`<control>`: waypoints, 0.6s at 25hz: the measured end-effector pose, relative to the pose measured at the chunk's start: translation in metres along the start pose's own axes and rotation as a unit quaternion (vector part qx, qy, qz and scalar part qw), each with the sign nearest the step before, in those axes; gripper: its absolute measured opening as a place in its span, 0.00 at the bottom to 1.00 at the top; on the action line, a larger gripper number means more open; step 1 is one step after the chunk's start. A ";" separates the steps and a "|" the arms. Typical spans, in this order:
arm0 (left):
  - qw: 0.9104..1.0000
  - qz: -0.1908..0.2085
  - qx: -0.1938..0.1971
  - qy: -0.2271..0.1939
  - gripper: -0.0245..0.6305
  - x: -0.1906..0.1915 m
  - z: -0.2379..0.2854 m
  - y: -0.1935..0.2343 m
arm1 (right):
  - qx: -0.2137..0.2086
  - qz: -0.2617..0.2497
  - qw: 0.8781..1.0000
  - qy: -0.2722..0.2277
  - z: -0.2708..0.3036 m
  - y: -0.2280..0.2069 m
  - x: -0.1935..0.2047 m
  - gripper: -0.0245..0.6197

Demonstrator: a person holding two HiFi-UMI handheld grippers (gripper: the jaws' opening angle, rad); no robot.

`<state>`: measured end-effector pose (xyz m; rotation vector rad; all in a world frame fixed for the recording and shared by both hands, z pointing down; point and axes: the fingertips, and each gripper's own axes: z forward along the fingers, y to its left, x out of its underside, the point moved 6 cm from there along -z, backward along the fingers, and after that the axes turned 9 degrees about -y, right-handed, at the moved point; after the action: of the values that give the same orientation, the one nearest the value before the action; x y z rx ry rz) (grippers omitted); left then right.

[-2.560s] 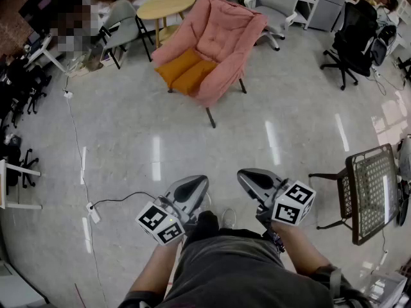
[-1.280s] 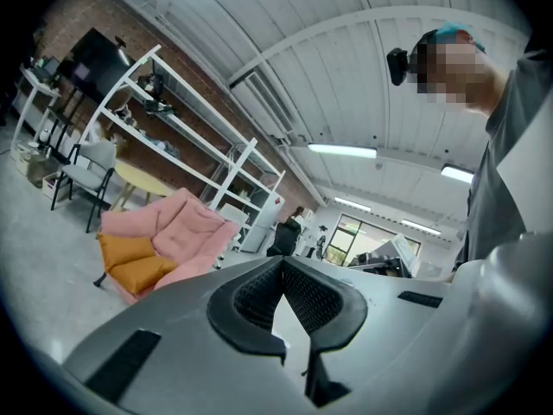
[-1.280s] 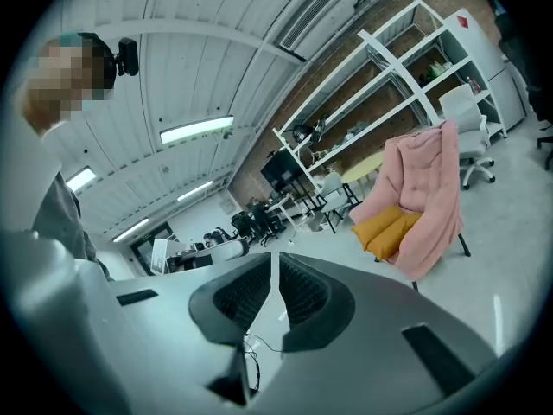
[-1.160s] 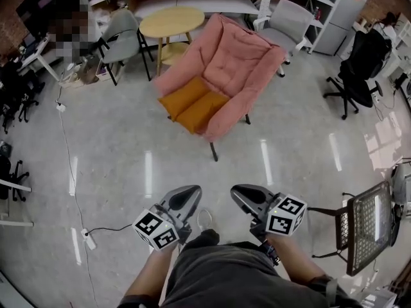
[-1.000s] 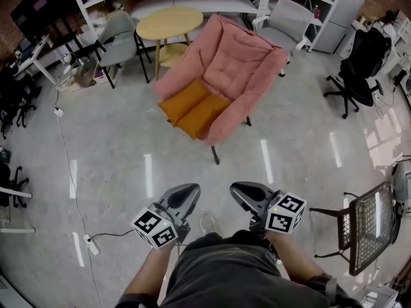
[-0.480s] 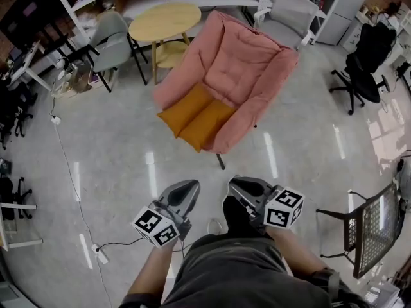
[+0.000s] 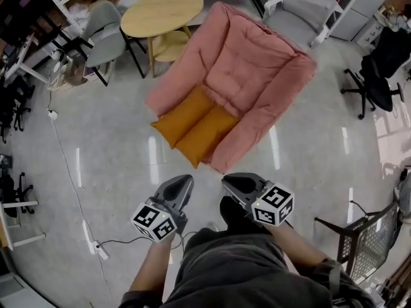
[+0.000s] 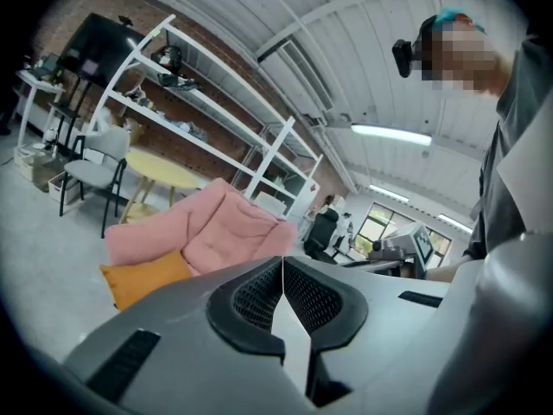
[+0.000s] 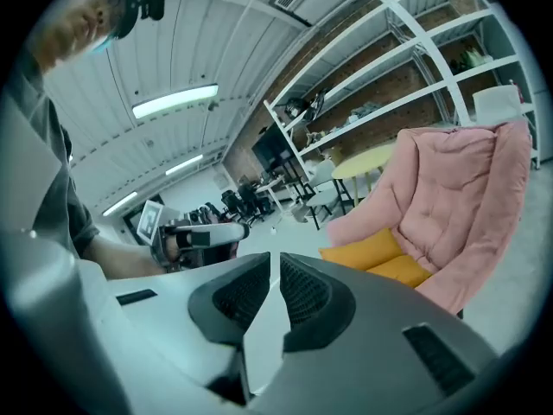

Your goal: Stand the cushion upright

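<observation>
Both closed, left claw [image 7: 184, 179] and right claw [image 7: 227, 179] point toward cushion [image 7: 191, 124].

A pink armchair [image 7: 257, 63] stands on the glossy grey floor [image 7: 115, 140], with an orange cushion [image 7: 196, 126] lying flat on its seat. Behind the armchair stands a round wooden table [image 7: 162, 11], and to the armchair's left a grey chair [image 7: 106, 40].

An open-plan office with a lab's leanings. In the head view a black swivel chair [image 7: 379, 76] stands at two o'clock, and a grey chair [image 7: 103, 40] and a round wooden table [image 7: 162, 11] stand at eleven to twelve o'clock, all on a polished grey floor [image 7: 115, 140]. A power strip [image 7: 98, 251] trails its cable at eight o'clock. The left gripper view shows white open shelving [image 8: 203, 111] against a brick wall [image 8: 216, 145] (a dark screen [image 8: 104, 46] at ten o'clock) and a strip light [image 8: 393, 134] overhead.
</observation>
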<state>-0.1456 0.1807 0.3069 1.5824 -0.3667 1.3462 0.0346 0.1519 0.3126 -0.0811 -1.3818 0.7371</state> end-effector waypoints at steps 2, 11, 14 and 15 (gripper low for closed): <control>1.000 -0.004 -0.024 0.010 0.06 0.004 0.024 0.027 | -0.008 -0.021 0.999 0.028 0.017 -0.031 0.004 0.06; 0.990 -0.022 -0.124 0.068 0.16 0.042 0.087 0.158 | -0.049 -0.037 0.991 0.119 0.109 -0.143 0.054 0.11; 0.981 -0.042 -0.162 0.101 0.23 0.072 0.089 0.214 | -0.043 0.110 0.985 0.129 0.144 -0.158 0.098 0.28; 0.976 -0.054 -0.175 0.113 0.26 0.084 0.088 0.234 | -0.035 0.165 0.977 0.129 0.154 -0.159 0.115 0.28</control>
<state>-0.2409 0.0297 0.5003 1.1291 -0.3502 1.2819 -0.0370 0.0323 0.5194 -0.4566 -1.1555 0.9181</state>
